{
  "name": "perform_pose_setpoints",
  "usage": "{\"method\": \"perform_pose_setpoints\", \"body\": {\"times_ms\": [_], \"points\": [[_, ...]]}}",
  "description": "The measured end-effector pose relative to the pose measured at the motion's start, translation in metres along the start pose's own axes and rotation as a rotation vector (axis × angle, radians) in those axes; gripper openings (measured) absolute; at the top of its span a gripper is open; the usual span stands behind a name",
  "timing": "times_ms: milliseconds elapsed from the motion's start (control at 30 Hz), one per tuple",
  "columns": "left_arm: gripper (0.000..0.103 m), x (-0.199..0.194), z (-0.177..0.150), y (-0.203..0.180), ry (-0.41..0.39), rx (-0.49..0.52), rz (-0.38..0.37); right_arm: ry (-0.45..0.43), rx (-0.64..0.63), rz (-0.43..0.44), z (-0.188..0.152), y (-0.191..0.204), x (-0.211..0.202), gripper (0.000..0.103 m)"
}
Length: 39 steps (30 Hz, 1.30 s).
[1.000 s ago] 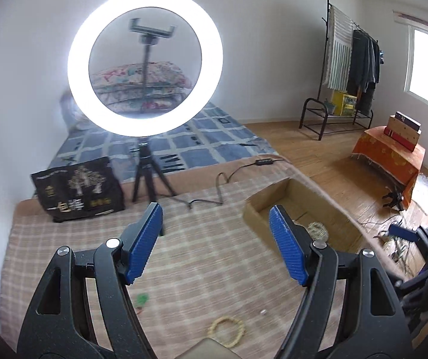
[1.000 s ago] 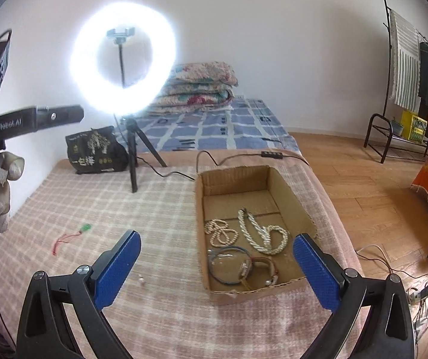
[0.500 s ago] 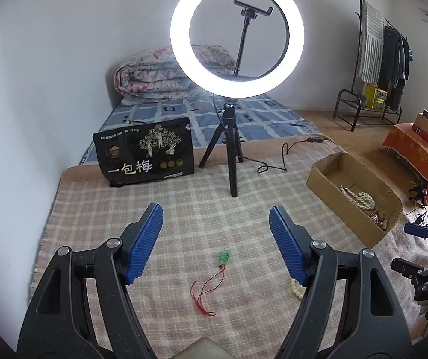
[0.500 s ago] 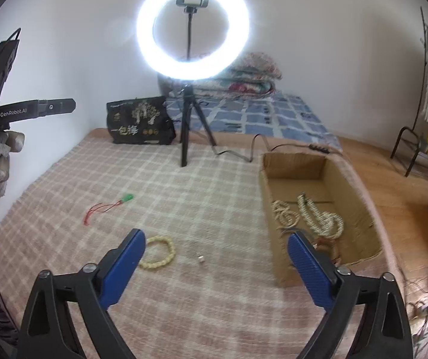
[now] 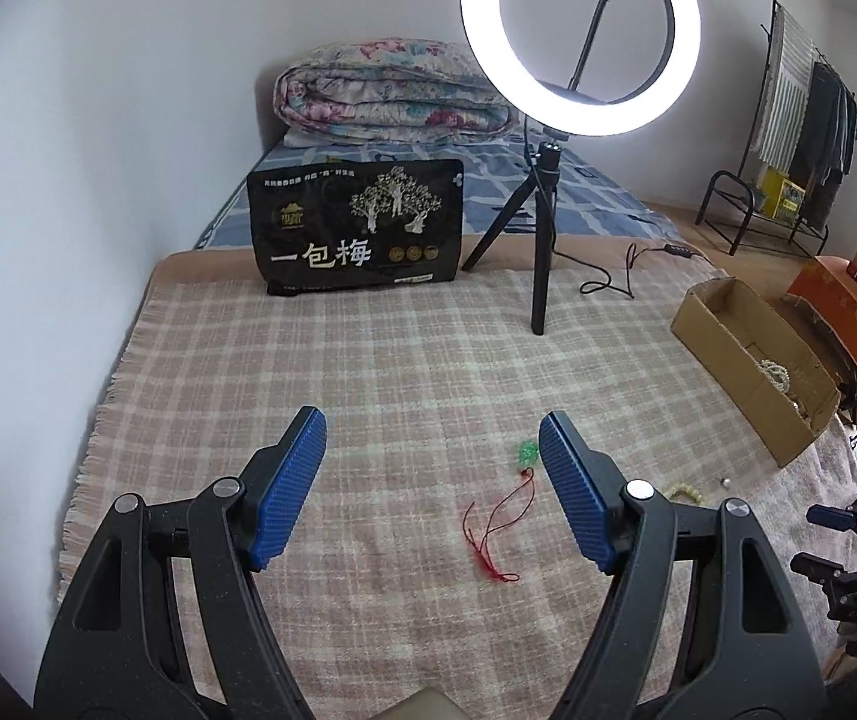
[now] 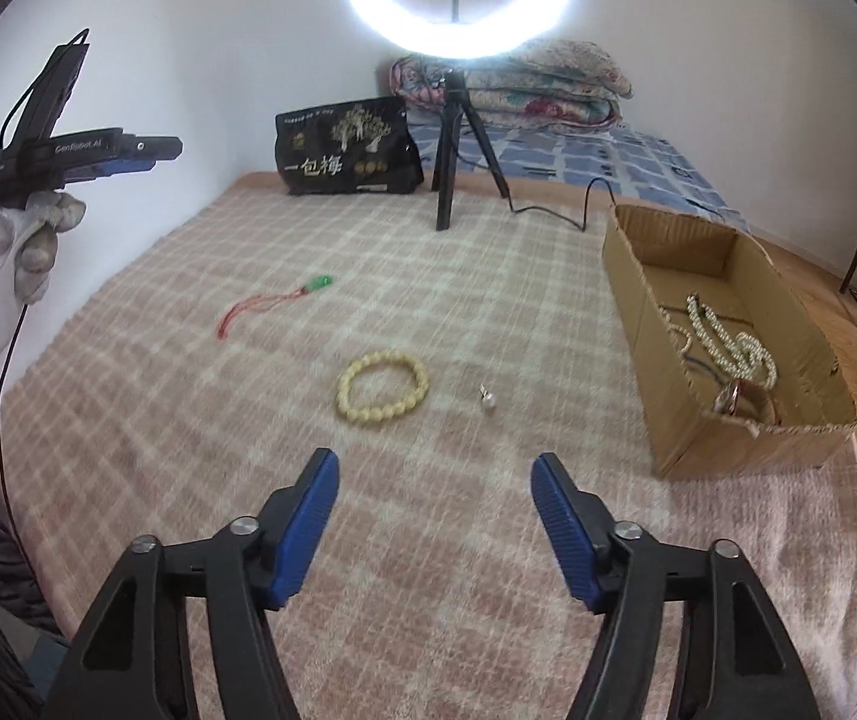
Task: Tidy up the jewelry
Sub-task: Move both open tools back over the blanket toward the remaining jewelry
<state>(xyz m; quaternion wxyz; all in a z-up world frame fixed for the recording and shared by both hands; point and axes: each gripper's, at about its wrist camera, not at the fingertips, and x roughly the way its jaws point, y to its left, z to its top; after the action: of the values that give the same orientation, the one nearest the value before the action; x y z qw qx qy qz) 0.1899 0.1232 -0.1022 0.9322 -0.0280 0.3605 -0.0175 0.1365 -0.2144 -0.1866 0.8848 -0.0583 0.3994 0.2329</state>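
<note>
Two grippers, both spread wide with nothing in them: left gripper (image 5: 433,438) hovers over the plaid blanket (image 5: 368,360), right gripper (image 6: 435,483) too. Three loose pieces sit on it: red-cord pendant (image 5: 503,516), yellow bead bracelet (image 6: 382,384), one tiny silver bit (image 6: 487,401). Left view mostly hides the bracelet behind its finger. Only the right view looks properly into the cardboard box (image 6: 638,324): pearl strands (image 6: 728,342) plus some tangled bangles, too jumbled to count.

Both grippers — left gripper (image 5: 433,444) and right gripper (image 6: 435,489) — have black frames, silver screws and ribbed blue fingers (image 6: 308,531). A white knit glove (image 6: 5,258) covers the hand — pink sleeve, black cable.
</note>
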Motion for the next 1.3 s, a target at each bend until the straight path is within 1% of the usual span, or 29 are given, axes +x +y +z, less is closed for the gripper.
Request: {"method": "perform_pose_setpoints", "body": {"times_ms": [33,100,233,367,500,600,633,700,767,900,1000,1100,1300], "points": [[0.076,0.002,-0.002,0.003,0.006,-0.005,-0.003,0.003,0.014,0.012,-0.004,0.0,0.002,0.059],[0.076,0.006,-0.005,0.007,0.02,-0.011,-0.007,0.007,0.035,0.039,-0.01,0.002,0.007,0.058],[0.076,0.011,-0.005,0.012,0.03,-0.025,-0.014,0.008,0.017,0.066,-0.014,0.014,0.014,0.049],[0.076,0.014,-0.004,0.017,0.036,-0.044,-0.015,-0.001,-0.024,0.084,-0.013,0.03,0.016,0.048],[0.076,0.021,-0.007,0.021,0.054,-0.056,-0.024,0.0,-0.11,0.08,-0.014,0.052,0.017,0.047],[0.076,0.028,-0.013,0.018,0.077,-0.049,-0.035,0.011,-0.123,0.063,-0.013,0.059,0.02,0.047],[0.076,0.03,-0.014,0.016,0.086,-0.042,-0.038,0.01,-0.12,0.068,-0.012,0.06,0.021,0.045],[0.075,0.035,-0.017,0.012,0.101,-0.034,-0.049,0.016,-0.118,0.07,-0.009,0.063,0.025,0.045],[0.072,0.041,-0.02,0.008,0.119,-0.032,-0.066,0.014,-0.118,0.064,-0.005,0.066,0.029,0.044],[0.072,0.053,-0.027,-0.003,0.155,-0.012,-0.096,0.014,-0.097,0.079,0.001,0.066,0.035,0.043],[0.071,0.062,-0.032,-0.01,0.187,-0.014,-0.118,0.022,-0.084,0.078,0.003,0.061,0.038,0.04],[0.066,0.071,-0.037,-0.015,0.216,-0.014,-0.131,0.026,-0.059,0.08,0.005,0.055,0.04,0.039],[0.066,0.083,-0.04,-0.027,0.249,-0.006,-0.157,0.029,-0.026,0.079,0.009,0.043,0.043,0.039]]}}
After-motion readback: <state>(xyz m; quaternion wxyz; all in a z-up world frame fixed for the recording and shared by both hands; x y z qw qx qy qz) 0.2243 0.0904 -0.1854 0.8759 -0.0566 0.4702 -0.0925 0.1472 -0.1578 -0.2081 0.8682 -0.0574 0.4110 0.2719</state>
